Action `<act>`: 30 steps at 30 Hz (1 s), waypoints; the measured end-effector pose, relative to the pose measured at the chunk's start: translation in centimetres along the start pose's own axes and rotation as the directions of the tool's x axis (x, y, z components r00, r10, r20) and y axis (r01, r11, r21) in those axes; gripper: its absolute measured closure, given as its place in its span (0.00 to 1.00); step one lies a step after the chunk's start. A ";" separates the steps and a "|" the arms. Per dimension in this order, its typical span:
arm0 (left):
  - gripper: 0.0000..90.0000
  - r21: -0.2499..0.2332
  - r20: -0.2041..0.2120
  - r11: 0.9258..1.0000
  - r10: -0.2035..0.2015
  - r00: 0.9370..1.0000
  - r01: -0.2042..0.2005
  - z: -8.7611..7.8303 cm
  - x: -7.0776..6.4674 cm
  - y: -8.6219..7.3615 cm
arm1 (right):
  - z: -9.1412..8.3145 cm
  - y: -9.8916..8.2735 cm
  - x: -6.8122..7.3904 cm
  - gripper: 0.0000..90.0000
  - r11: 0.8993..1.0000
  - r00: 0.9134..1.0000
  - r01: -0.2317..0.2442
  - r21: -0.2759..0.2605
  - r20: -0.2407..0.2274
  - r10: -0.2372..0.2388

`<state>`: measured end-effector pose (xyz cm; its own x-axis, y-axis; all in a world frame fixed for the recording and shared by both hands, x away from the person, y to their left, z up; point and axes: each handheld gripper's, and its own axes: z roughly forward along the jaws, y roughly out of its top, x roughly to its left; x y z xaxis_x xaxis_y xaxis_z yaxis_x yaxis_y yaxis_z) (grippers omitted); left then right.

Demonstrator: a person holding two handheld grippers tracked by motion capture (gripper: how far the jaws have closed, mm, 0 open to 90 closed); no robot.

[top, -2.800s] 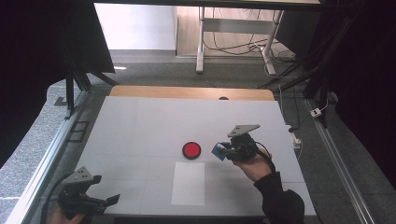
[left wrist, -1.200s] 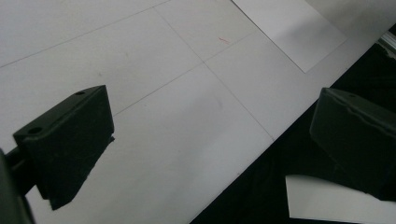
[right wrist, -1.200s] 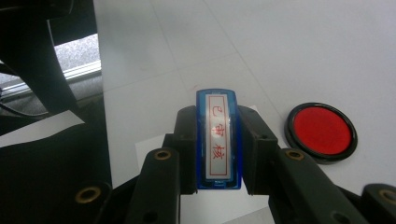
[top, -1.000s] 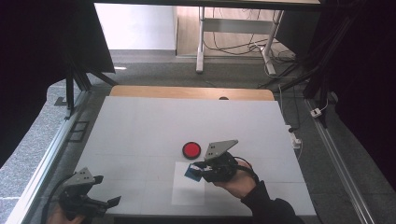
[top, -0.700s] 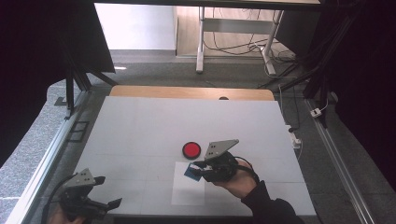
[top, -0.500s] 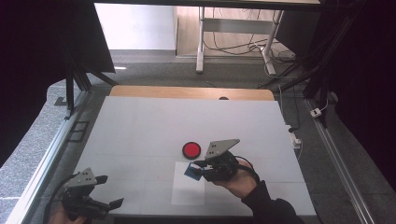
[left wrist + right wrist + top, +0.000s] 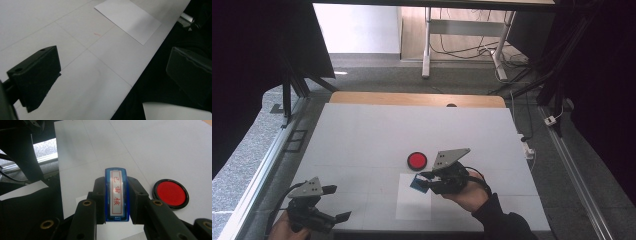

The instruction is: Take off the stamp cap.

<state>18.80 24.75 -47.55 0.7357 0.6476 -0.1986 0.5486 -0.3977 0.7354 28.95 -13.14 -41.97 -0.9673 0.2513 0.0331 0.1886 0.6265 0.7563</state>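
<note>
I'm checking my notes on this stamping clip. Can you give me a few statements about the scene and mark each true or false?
1. The right gripper is shut on the blue stamp. True.
2. The red ink pad lies on the white sheet. False: it sits on the table beyond the sheet.
3. The left gripper holds a pen. False: its jaws are open and hold nothing.
4. The stamp is above the sheet's far end. True.

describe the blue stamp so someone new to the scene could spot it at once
On the white table, find the white paper sheet near the front edge. Over its top right corner, the right gripper clamps a small blue plastic stamp. Unlike the round red ink pad beside it, it is rectangular and bears red characters.
</note>
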 end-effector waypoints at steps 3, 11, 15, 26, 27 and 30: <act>0.00 0.004 0.019 1.000 0.009 1.000 -0.009 0.4 -0.1 0.3 | 0.0 0.1 0.0 0.79 1.000 1.000 0.006 -0.003 -0.006 -0.006; 0.00 -0.010 0.077 1.000 0.017 0.997 -0.016 1.5 -0.2 1.3 | -0.4 0.1 -0.1 0.79 1.000 0.999 -0.018 -0.014 -0.030 0.018; 0.00 -0.010 0.132 1.000 0.016 0.991 -0.014 2.2 -0.4 1.9 | -0.4 0.2 -0.1 0.79 1.000 0.999 -0.019 -0.023 -0.029 0.018; 0.00 -0.012 0.155 0.992 0.125 0.980 -0.124 4.3 -1.1 4.3 | -0.8 0.4 -0.2 0.79 1.000 0.999 -0.015 -0.026 -0.033 0.014; 0.00 -0.008 0.158 0.991 0.134 0.978 -0.135 4.5 -1.2 4.6 | -0.8 0.4 -0.2 0.79 0.999 0.999 -0.019 -0.028 -0.034 0.018; 0.00 0.010 0.166 0.987 0.155 0.974 -0.158 5.3 -1.4 5.2 | -0.9 0.4 -0.2 0.79 0.999 0.999 -0.016 -0.027 -0.036 0.015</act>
<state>22.75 18.31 -46.87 0.8672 0.4614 -0.1873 0.4291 -0.5014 0.7513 29.10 -13.64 -41.08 -0.9698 0.2342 0.0681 0.1997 0.6020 0.7731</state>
